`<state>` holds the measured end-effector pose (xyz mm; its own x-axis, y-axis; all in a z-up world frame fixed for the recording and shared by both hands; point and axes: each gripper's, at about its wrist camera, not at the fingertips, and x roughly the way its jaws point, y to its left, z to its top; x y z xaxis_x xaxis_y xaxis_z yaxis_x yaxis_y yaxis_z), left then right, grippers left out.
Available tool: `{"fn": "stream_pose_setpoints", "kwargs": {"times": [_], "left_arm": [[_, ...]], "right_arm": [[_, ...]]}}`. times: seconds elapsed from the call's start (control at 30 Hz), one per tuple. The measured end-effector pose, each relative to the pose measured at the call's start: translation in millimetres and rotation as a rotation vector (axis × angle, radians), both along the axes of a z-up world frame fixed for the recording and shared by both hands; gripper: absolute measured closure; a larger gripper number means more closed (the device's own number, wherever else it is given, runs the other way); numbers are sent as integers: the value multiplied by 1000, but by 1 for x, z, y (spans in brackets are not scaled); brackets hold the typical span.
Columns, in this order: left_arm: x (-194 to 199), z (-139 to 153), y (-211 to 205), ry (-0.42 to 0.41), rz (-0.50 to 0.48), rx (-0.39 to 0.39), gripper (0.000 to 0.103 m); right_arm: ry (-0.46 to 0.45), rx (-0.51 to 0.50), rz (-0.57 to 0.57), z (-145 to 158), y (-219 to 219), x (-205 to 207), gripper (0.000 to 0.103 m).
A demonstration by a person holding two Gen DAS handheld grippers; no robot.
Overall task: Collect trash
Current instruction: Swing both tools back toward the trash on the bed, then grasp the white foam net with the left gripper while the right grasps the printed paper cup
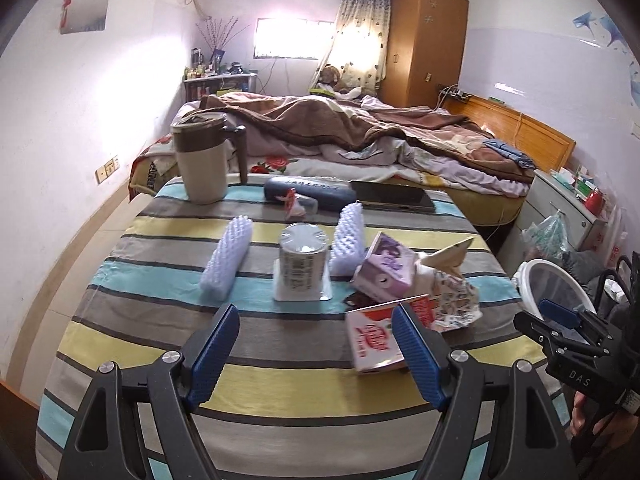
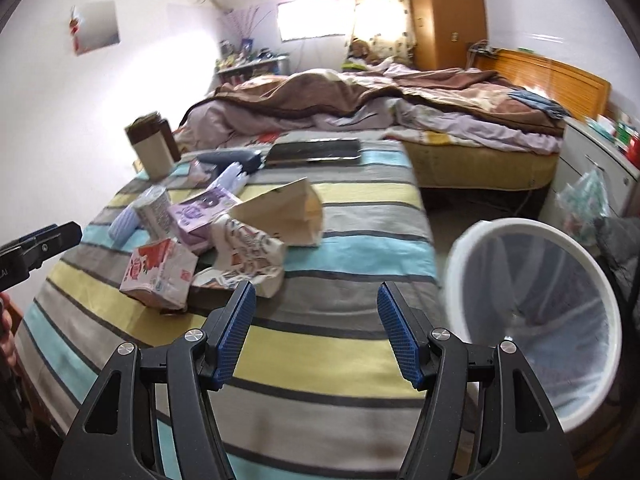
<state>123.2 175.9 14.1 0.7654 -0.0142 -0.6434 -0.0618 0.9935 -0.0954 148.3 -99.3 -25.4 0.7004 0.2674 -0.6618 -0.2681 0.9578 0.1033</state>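
Note:
Trash lies on a striped tablecloth (image 1: 260, 376): a red and white carton (image 1: 370, 340) (image 2: 158, 272), a purple carton (image 1: 384, 270) (image 2: 200, 212), a crumpled printed wrapper (image 1: 454, 300) (image 2: 248, 256), a tan paper bag (image 2: 284, 212) and two white foam nets (image 1: 228, 258). A white trash bin (image 2: 532, 320) with a clear liner stands right of the table. My left gripper (image 1: 316, 354) is open above the table's near edge, its right finger beside the red carton. My right gripper (image 2: 314, 330) is open and empty, between the trash and the bin.
A tall beige mug (image 1: 204, 160), a dark glasses case (image 1: 316, 192), a black tablet (image 1: 392, 196) and a small can (image 1: 302, 264) stand on the table. A bed (image 1: 360, 140) lies behind it. A white cabinet (image 2: 596, 176) and bags stand at the right.

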Motion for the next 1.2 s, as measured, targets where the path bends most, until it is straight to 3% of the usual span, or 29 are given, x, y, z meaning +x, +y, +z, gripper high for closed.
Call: {"fn": "stream_pose_setpoints", "kwargs": {"times": [0.17, 0.3, 0.53, 0.87, 0.9, 1.03, 1.1, 1.2], "left_arm": [[7, -8, 26, 12, 34, -24, 25], [17, -14, 45, 30, 67, -1, 25], [54, -25, 78, 68, 103, -4, 25], [105, -47, 88, 120, 75, 27, 25], [110, -49, 89, 127, 76, 27, 26], [130, -58, 92, 156, 83, 38, 34], [137, -64, 94, 174, 89, 43, 43], [144, -72, 94, 200, 70, 35, 57]], "right_arm": [[17, -31, 26, -5, 18, 14, 38], [27, -47, 38, -8, 27, 25, 38], [37, -59, 83, -10, 38, 42, 38], [64, -16, 143, -18, 47, 55, 40], [71, -16, 143, -18, 48, 56, 46], [70, -16, 137, -20, 49, 55, 53], [66, -14, 136, -19, 48, 55, 62], [59, -17, 136, -19, 49, 55, 65]]}}
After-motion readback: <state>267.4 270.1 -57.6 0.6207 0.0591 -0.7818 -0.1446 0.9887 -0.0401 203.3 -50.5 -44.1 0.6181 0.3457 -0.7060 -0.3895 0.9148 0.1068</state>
